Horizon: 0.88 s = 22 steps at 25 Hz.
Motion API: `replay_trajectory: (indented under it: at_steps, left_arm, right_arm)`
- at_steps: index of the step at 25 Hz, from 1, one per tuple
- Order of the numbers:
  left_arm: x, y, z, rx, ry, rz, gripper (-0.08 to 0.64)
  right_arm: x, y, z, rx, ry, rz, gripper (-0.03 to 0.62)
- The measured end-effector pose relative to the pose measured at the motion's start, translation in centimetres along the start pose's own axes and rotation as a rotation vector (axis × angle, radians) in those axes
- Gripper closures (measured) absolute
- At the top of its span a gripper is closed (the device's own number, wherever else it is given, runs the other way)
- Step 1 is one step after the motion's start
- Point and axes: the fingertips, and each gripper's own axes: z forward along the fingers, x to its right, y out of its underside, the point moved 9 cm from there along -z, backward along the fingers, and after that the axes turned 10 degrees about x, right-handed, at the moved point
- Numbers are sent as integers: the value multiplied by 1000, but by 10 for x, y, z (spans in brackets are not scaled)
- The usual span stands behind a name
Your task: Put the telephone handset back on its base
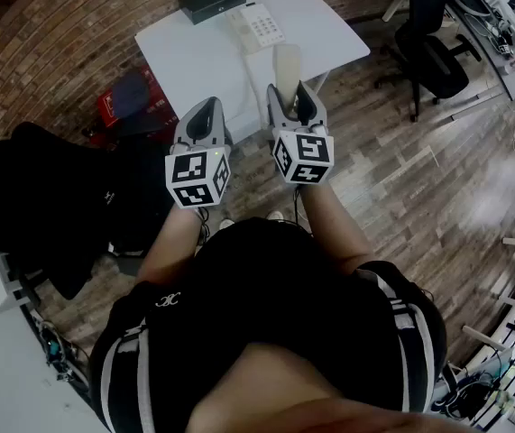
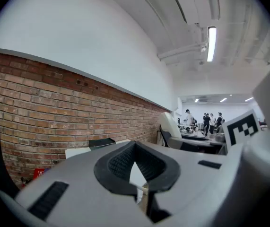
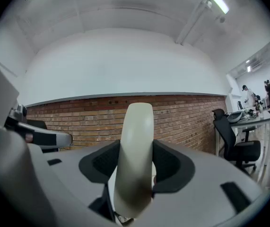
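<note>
Right gripper (image 3: 135,167): jaws wide apart, clamped on the cream telephone handset (image 3: 135,145), which stands upright between the pads and juts well past the tips. Left gripper (image 2: 135,148): jaws closed tip to tip, nothing held.

Head view: right gripper (image 1: 295,93) holds the handset (image 1: 286,66) over the near right part of the white desk (image 1: 194,57). Left gripper (image 1: 205,106) level beside it at the near edge. Telephone base (image 1: 257,25) sits toward the far edge, apart from the handset, with a black box (image 1: 212,0) just beside it.

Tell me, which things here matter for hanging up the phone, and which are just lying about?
For the job: handset, held by the right gripper; telephone base; white table.
Just lying about: black box; office chair; red package.
</note>
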Motion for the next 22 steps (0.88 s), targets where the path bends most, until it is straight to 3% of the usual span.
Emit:
replay_trajectory:
  at_steps: [5, 22]
  left_arm:
    - [3, 2, 2, -8, 5, 32, 565]
    - [30, 7, 16, -18, -1, 40, 565]
  right_arm:
    - [2, 0, 2, 0, -5, -6, 390]
    - [25, -2, 0, 10, -57, 23, 390]
